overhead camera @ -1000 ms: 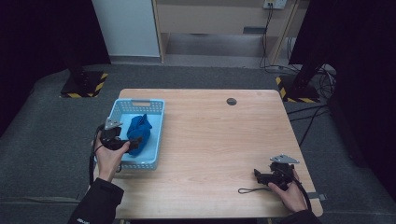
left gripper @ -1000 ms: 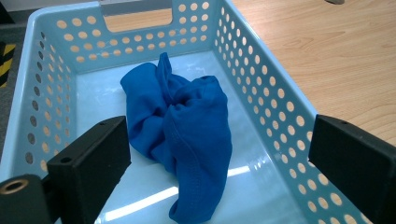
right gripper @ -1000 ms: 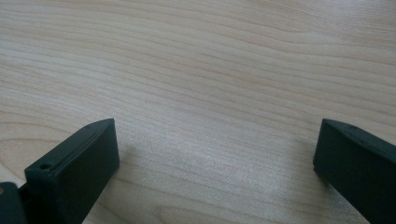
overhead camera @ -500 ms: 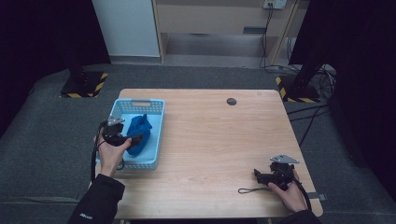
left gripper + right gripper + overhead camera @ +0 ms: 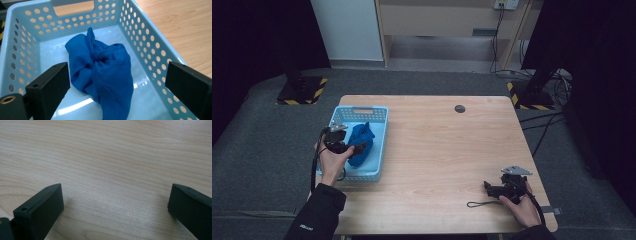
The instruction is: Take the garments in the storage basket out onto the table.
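Left gripper (image 5: pixel 117 82), jaws wide and empty, hangs over the cloth (image 5: pixel 102 75) in the basket (image 5: pixel 155 47) (soft, light, limp, I judge): pinch its raised middle fold.

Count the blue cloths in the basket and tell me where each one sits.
1. A crumpled blue cloth lies on the floor of the light blue basket, between the open jaws of the left gripper. Another could be hidden beneath it.

cloth (image 5: pixel 105 72) in basket (image 5: pixel 377 150), table's (image 5: pixel 452 150) left
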Motion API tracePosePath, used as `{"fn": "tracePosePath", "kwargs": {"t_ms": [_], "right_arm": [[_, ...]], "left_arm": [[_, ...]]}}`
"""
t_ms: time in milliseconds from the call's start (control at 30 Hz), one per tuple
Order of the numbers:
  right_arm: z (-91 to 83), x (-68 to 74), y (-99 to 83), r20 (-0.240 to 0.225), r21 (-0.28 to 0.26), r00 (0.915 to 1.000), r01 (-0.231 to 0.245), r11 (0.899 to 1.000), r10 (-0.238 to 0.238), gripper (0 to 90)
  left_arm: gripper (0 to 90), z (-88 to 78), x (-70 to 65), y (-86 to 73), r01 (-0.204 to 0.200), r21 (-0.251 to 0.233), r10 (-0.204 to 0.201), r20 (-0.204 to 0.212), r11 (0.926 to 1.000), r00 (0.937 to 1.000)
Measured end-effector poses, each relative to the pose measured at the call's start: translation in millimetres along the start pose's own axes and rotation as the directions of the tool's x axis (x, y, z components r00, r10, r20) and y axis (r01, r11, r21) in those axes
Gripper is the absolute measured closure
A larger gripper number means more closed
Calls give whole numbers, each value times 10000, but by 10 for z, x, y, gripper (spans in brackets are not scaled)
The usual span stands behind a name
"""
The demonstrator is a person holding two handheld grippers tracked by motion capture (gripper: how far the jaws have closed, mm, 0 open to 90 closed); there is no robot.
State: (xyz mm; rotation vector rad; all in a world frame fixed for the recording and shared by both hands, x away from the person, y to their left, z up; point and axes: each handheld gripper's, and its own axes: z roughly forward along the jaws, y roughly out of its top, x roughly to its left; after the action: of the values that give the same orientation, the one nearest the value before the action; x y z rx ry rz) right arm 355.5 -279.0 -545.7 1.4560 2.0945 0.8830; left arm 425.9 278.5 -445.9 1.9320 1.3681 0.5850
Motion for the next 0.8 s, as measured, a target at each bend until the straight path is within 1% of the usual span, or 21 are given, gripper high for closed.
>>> {"fn": "tracePosePath", "kwargs": {"t_ms": [133,333,433,633,800], "right_arm": [[0,0,0,1,-1,10000,0,10000,0,5],[0,0,0,-1,-1,10000,-5,10000,5,5],[0,0,0,-1,0,10000,-1,10000,1,5],[0,0,0,-1,-1,10000,-1,10000,1,5],[0,0,0,-2,0,10000,-2,10000,2,5]], "left_arm": [[50,36,25,10,10,52,-10,10,10000,10000],[53,96,53,12,-36,275,37,-10,9996,10000],[52,115,57,26,-89,295,92,-114,9995,9999],[52,186,47,66,-158,334,161,-64,9993,9999],[52,253,65,65,-158,476,162,-75,9987,9998]]}}
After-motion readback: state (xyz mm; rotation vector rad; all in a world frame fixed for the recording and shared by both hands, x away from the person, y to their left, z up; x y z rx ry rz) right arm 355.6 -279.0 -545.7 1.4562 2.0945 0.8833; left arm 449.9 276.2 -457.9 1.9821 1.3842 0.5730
